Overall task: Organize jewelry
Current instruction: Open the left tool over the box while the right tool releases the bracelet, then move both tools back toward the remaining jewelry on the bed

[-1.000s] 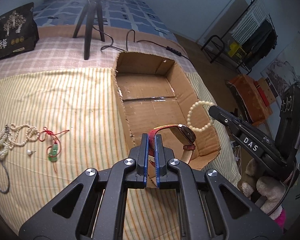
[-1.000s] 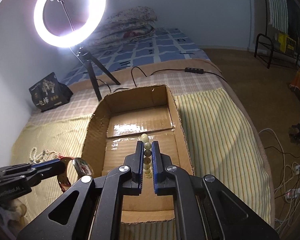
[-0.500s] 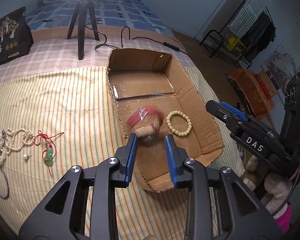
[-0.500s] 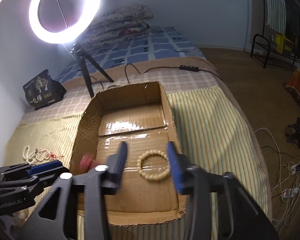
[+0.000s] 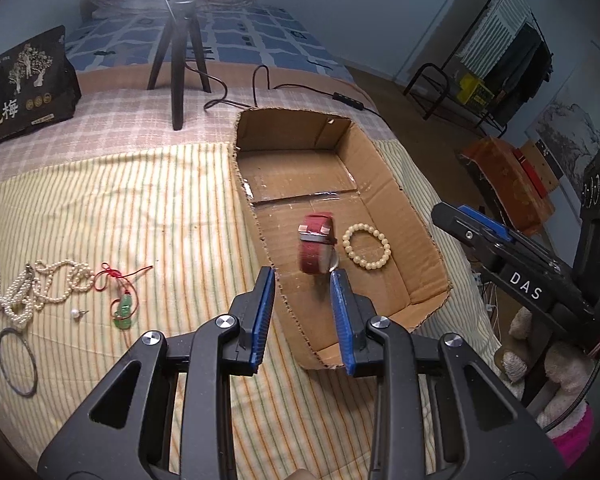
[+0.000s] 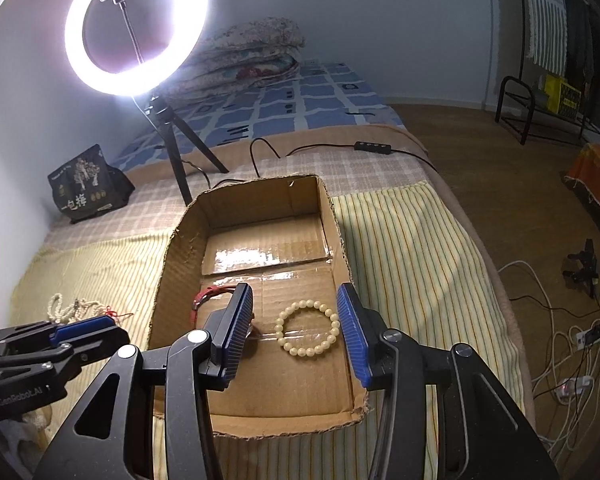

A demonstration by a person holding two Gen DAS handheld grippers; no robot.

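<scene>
While only the left view shows the pearl necklace (image 5: 32, 288) on the striped cloth (image 5: 140, 208), both the left gripper (image 5: 302, 312) and the right gripper (image 6: 296, 328) gape empty over the cardboard box (image 6: 172, 272) on the bed (image 6: 300, 104).

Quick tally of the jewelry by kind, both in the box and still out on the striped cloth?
Watch: 1
Bead bracelet: 1
Pearl necklace: 1
Green pendant on red cord: 1
Pearl stud: 1
Thin bangle: 1
Total: 6

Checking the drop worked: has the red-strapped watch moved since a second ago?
Yes. The watch left the left gripper and dropped onto the cardboard box floor, beside the bead bracelet.
</scene>
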